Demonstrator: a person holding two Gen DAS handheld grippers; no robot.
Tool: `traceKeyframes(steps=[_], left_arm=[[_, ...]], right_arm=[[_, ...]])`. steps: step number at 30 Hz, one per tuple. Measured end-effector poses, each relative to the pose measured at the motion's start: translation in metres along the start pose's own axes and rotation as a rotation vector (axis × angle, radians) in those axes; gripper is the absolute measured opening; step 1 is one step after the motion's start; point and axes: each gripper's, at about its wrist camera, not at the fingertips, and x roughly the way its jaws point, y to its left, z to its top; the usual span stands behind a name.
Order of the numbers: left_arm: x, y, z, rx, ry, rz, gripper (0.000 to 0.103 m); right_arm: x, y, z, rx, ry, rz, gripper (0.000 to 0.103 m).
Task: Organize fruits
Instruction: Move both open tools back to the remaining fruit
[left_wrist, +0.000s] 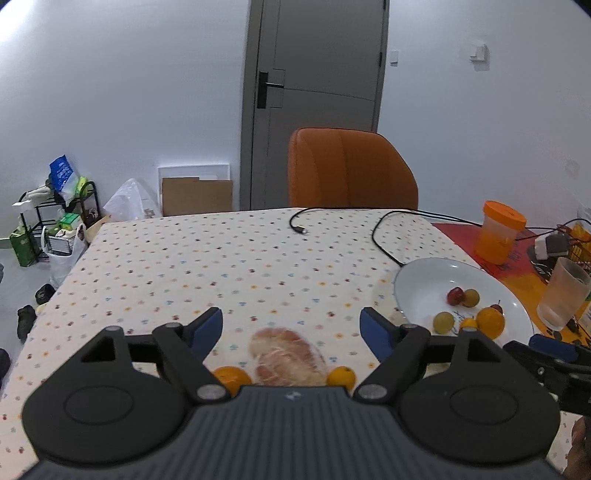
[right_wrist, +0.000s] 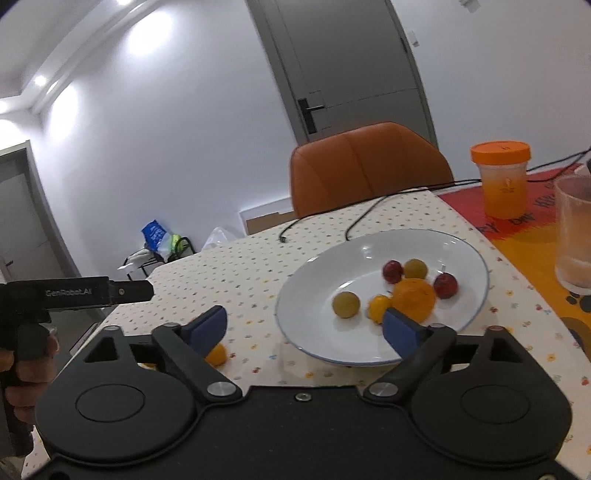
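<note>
Glossy round plate — smooth fruits; wrapped, perhaps pomelo, wedge.

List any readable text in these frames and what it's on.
"GenRobot.AI": on the black body of the left gripper, seen in the right wrist view.
Large letters on the red and orange mat: cut off and blurred, unreadable.
Print on the orange-lidded jar and the blue bag: too small to read.

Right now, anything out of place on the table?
Yes. A peeled pomelo piece and two small oranges lie on the cloth, outside the plate holding the other fruit. Both grippers are open and empty.
</note>
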Motion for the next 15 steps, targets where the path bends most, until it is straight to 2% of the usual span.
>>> traceKeyframes(steps=[6, 15], left_arm=[[-0.003, 0.017, -0.002, -0.035, -0.002, 0.009, 0.08], [-0.006, 0.037, -0.01, -0.074, 0.001, 0.02, 0.08]], right_arm=[[0.003, 0.016, 0.004, -0.041, 0.009, 0.016, 0.099], [0.014, 0.035, 0.003, -0.087, 0.028, 0.046, 0.099]])
